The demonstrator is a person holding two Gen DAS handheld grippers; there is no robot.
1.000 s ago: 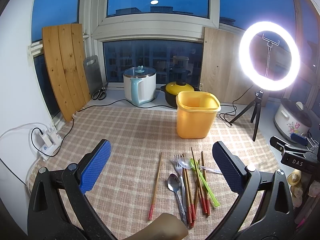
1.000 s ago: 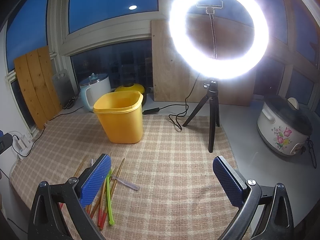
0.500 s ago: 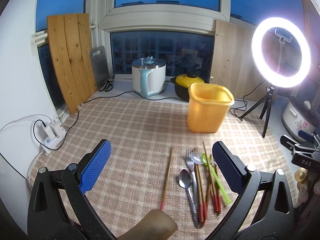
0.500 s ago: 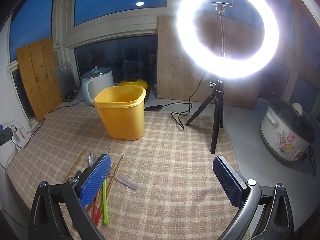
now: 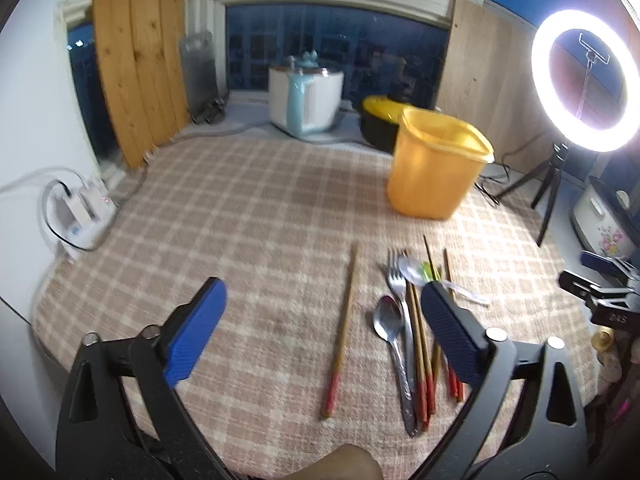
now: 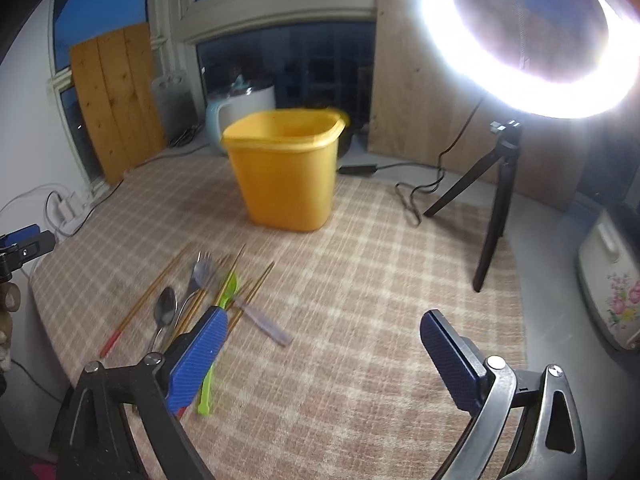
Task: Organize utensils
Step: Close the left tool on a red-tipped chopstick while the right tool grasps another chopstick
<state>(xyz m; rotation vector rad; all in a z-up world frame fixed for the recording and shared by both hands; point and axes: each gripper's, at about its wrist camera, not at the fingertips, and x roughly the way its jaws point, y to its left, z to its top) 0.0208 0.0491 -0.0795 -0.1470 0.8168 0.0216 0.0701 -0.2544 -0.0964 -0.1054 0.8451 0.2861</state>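
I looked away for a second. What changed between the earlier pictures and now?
Both views have tipped down toward the utensil pile. The left gripper and right gripper have just been closing slightly, with nothing gripped. The yellow bin and utensils lie as before.

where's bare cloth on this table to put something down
Free: the wide stretch of checked cloth between the power strip and the yellow bin, and the patch between the bin and the tripod. Crowded: the utensil pile in front of the bin.
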